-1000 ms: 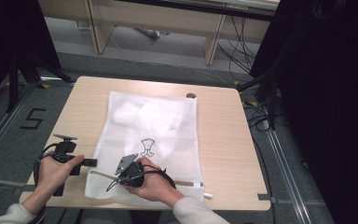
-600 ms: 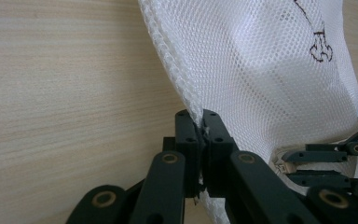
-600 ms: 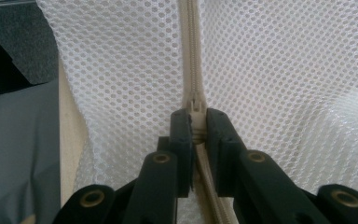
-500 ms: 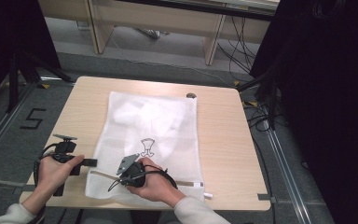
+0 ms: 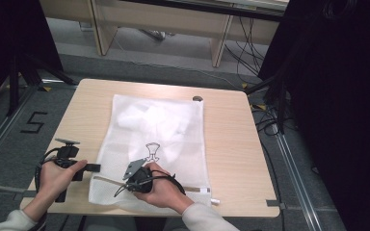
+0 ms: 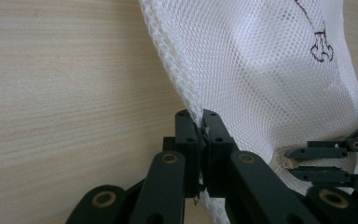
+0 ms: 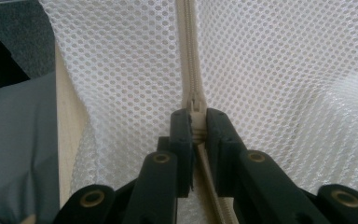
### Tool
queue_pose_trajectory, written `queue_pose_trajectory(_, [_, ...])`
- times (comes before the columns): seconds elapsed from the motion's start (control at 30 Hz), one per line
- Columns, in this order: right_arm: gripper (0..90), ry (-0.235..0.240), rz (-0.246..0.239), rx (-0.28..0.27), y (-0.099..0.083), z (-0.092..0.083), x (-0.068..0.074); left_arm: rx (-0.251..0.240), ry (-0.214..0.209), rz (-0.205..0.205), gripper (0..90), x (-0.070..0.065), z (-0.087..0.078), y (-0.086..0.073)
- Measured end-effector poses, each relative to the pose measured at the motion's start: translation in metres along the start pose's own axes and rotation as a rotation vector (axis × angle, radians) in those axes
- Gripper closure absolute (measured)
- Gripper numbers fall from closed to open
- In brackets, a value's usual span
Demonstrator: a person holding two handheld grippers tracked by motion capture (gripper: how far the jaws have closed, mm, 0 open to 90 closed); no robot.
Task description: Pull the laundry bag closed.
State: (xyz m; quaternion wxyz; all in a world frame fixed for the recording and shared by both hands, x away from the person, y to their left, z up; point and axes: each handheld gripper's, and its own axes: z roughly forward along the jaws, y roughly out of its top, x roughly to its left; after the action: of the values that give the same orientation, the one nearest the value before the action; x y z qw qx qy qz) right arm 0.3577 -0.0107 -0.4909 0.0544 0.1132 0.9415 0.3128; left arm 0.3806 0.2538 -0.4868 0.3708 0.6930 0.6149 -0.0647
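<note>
Flat on the pale wooden desk [image 5: 231,144] lies a white mesh laundry bag [image 5: 173,149], its long sides running away from the person and its near end reaching almost to the desk's front edge. Through the netting a bundle of white cloth [image 5: 149,120] shows inside the bag, bunched toward the far half; what kind of garment it is cannot be told. A small black drawn emblem [image 5: 152,151] sits on the mesh near the middle, and it appears again in the left gripper view [image 6: 319,39]. Along the near end runs a cream zipper [image 7: 189,56], stretching across the bag between the two hands. The left gripper [image 5: 94,168] comes in from the bag's near left corner, and in its own view its black fingers [image 6: 189,140] are pressed together on the doubled seam at the bag's edge [image 6: 168,60], the mesh rising out of the pinch. The right gripper [image 5: 125,177] rests on the near end of the bag, pointing toward the left one, with the person's hand [image 5: 161,190] wrapped around it. In the right gripper view its fingers [image 7: 182,140] are clamped on the zipper slider [image 7: 195,105], with the closed teeth running on ahead of it and the tape passing back between the fingers. The right gripper's tips [image 6: 317,163] also appear at the lower right of the left gripper view, lying on the mesh. A small dark spot [image 5: 197,98] sits on the desk just beyond the bag's far right corner.
</note>
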Motion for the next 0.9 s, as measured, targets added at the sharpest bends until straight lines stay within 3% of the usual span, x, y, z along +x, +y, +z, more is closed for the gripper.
queue_pose_trajectory(0.9, [82.4,-0.004,0.007,0.018,-0.0062,-0.0048,-0.002,-0.002,0.003,-0.003,86.3,0.0003,-0.0001,0.0])
